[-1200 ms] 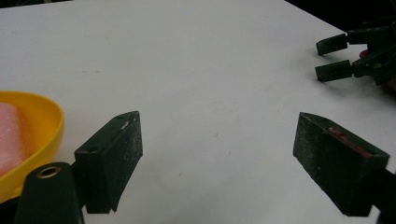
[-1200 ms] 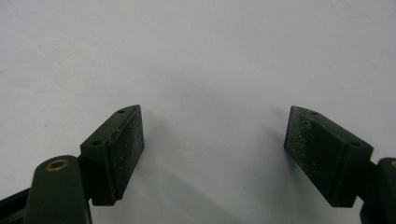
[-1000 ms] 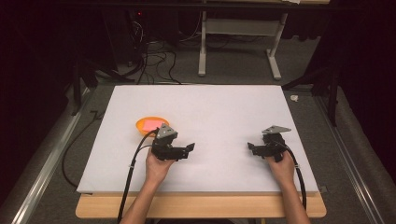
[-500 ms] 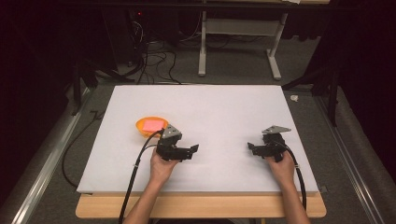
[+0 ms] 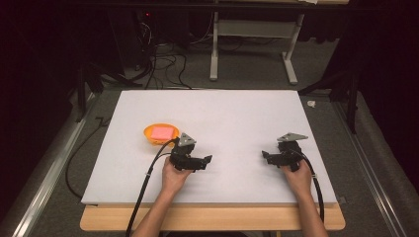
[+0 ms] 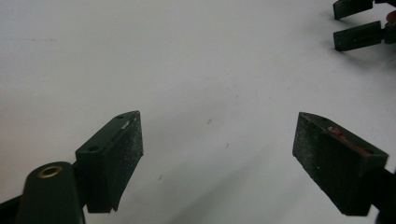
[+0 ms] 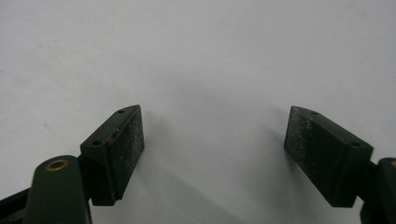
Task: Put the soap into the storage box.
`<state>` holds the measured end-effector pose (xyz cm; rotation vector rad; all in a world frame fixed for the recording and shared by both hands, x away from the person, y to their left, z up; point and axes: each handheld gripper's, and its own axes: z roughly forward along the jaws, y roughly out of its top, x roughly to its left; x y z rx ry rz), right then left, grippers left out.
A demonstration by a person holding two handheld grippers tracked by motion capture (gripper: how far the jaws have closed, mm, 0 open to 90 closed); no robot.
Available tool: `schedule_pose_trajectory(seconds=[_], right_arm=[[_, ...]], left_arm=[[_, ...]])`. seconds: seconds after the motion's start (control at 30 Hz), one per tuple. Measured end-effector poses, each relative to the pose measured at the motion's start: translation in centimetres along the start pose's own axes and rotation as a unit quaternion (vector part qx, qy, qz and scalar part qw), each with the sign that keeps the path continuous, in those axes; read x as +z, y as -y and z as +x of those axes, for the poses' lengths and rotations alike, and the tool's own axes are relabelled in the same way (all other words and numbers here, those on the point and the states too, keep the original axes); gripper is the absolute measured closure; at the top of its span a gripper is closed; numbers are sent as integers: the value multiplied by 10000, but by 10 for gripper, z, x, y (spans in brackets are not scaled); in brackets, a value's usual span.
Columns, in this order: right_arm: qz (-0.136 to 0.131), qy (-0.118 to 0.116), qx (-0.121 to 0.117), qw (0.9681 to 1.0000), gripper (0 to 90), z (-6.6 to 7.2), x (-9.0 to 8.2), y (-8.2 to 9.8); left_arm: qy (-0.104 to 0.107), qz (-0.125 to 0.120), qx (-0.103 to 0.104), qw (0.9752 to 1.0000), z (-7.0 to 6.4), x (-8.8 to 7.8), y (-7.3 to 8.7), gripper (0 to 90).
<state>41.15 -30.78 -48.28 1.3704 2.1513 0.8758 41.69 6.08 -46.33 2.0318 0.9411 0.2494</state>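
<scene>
Both grippers — left (image 5: 206, 160), right (image 5: 265, 156) — rest low, jaws apart.

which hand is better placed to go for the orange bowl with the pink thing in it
Left, probably. The left gripper sits just beside the orange bowl holding the pink block, jaws open and empty. The right gripper rests across the white board, far from it.

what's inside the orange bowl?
A flat pink block lies in the orange bowl on the white board. It covers most of the bowl's floor, so anything beneath it is hidden. The left gripper is nearby, apart from the bowl.
</scene>
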Motion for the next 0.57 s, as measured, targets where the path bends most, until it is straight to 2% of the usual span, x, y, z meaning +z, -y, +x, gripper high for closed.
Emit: schedule_pose_trajectory(seconds=[0.23, 0.27, 0.33, 0.4, 0.5, 0.53, 0.57], right_arm=[[-3, 3, 1, 10000, 207, 0, 0, 0], [-5, 6, 1, 10000, 207, 0, 0, 0], [-1, 6, 12, 10000, 207, 0, 0, 0], [-2, 6, 13, 10000, 207, 0, 0, 0], [3, 1, 17, 10000, 207, 0, 0, 0], [-2, 8, 12, 10000, 207, 0, 0, 0], [-2, 8, 12, 10000, 207, 0, 0, 0]], left_arm=[[-204, 181, 25, 9996, 2, 10, 6, 173], [-331, 231, 37, 9992, 3, 13, 9, 174], [-396, 322, 3, 9987, 5, 17, 12, 174], [-449, 277, 75, 9986, 4, 17, 14, 179], [-523, 315, 175, 9980, 2, 18, 14, 178], [-637, 353, 286, 9969, -1, 20, 15, 176], [-637, 353, 286, 9969, -1, 20, 15, 176]])
